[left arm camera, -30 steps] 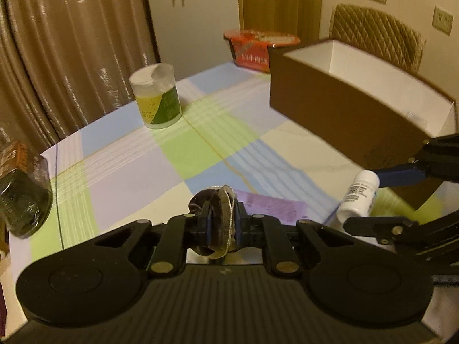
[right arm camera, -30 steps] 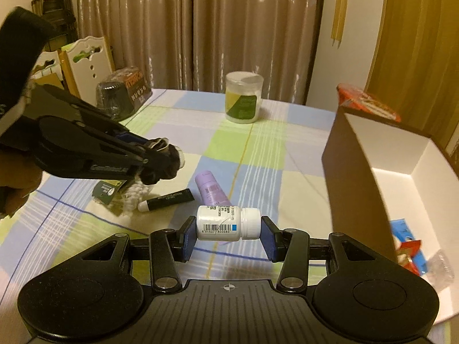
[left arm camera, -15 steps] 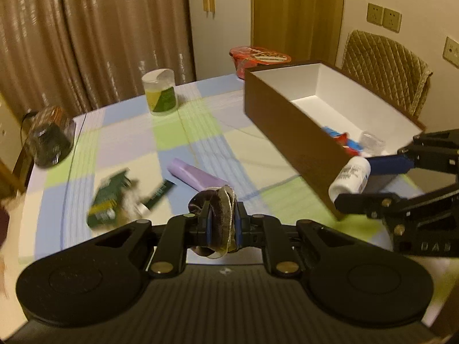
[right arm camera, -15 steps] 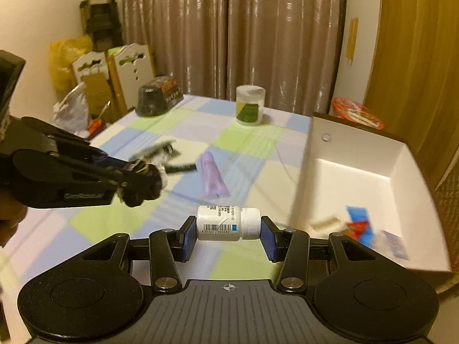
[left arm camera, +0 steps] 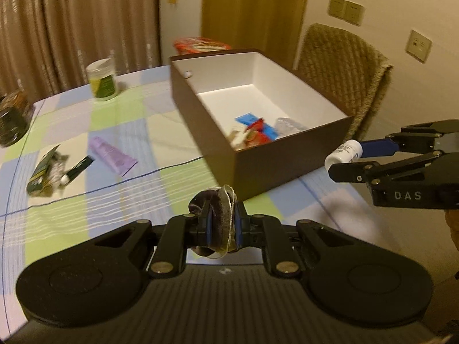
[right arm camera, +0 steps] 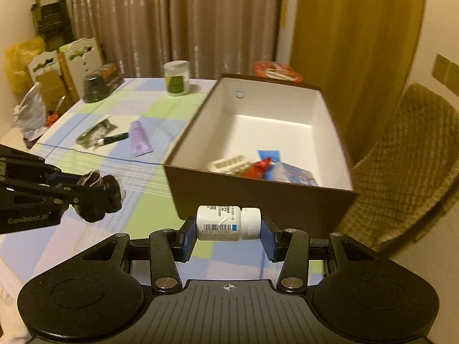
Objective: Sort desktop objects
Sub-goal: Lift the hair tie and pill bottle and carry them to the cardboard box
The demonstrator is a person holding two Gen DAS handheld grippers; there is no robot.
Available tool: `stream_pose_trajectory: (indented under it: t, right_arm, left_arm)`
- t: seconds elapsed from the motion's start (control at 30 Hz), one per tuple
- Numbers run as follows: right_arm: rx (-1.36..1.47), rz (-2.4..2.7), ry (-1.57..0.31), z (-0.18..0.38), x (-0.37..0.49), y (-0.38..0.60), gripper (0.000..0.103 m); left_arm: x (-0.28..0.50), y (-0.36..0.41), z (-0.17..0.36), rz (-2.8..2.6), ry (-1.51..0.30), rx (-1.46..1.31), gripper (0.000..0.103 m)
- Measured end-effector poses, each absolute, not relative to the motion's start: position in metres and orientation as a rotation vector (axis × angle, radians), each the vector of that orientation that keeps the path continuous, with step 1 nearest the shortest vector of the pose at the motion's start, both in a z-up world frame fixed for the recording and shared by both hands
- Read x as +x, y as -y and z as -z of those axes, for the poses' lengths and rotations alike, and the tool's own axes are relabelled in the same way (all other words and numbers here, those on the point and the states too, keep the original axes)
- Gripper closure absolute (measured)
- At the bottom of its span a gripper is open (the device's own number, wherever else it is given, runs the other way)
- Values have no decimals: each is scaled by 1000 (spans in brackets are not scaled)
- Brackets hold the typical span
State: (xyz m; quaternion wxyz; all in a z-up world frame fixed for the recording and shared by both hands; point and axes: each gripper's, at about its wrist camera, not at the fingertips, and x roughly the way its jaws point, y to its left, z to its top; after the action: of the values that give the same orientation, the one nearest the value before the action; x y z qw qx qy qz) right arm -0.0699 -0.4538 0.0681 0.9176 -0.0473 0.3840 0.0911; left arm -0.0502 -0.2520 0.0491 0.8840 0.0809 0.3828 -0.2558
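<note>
Your right gripper (right arm camera: 228,223) clamps the pill bottle (right arm camera: 228,223) end to end: rigid, light, slick plastic, liable to pivot. Your left gripper (left arm camera: 222,223) pinches the soft scrunchie (left arm camera: 219,218); the box (right arm camera: 258,195) sits just ahead of both.

Table (right arm camera: 94,189) with a checked cloth, bearing: an open brown box (right arm camera: 258,197); a purple tube (right arm camera: 139,139); a black pen (right arm camera: 113,139) beside a crumpled packet (right arm camera: 96,134); a green-labelled jar (right arm camera: 176,78); a dark tub (right arm camera: 100,84); a red bowl (right arm camera: 276,70).

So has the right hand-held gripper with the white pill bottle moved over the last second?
Yes. The right hand-held gripper, holding the white pill bottle, has risen; the brown box now sits lower, its interior visible.
</note>
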Motion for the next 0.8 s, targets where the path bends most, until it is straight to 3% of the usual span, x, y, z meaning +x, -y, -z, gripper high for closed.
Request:
stream_pose_trajectory:
  t: [0.47,0.8]
  right_arm:
    - [-76,-83,-718,-97,-79,469,57]
    - [-93,-91,-676,-107,-24,493,57]
  left_arm:
    - [-34,267,-71,634,-724,198,91]
    - [24,318,-92,668,-650,231,91]
